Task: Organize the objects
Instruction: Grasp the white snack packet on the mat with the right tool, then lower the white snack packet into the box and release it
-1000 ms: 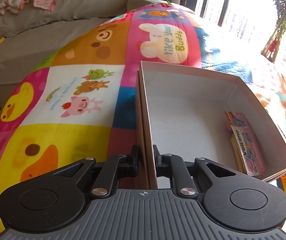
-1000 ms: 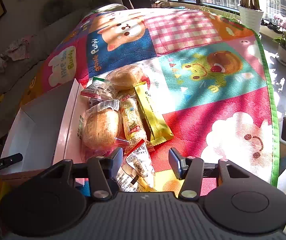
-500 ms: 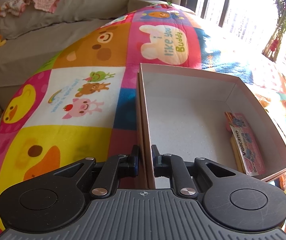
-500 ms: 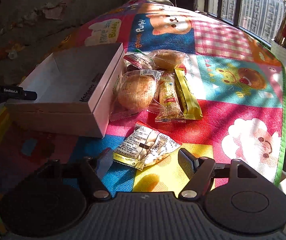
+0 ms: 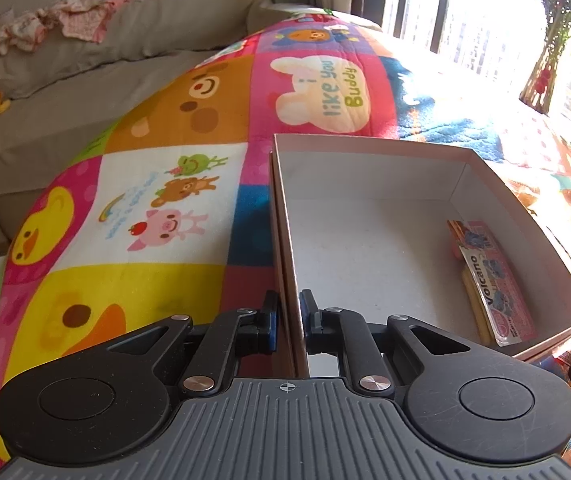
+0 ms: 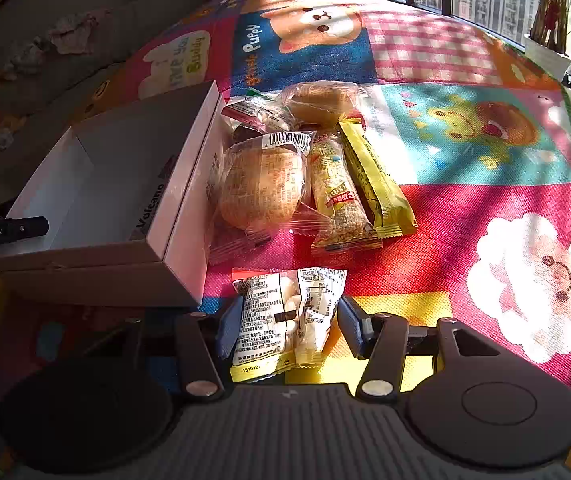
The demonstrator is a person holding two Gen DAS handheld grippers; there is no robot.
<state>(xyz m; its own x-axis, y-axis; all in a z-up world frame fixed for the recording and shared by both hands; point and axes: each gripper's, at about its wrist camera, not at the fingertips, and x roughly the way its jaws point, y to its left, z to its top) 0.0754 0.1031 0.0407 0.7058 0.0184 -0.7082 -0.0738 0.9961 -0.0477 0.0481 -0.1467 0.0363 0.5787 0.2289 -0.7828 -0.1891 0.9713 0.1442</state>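
— Why is the open white cardboard box being held by its near wall?

— It is being pinned by the left gripper, jaws clenched on that wall, likely so it is kept steady for loading.

— And the white printed snack packet?

— It is lying on the colourful cartoon play mat, just beside the box, being straddled by the right gripper, whose jaws are closing, not yet pressing.

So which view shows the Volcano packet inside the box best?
The left wrist view: the Volcano packet lies in plain sight on the floor of the box, against its right wall, label readable. In the right wrist view the box's near wall hides all but a sliver of it.
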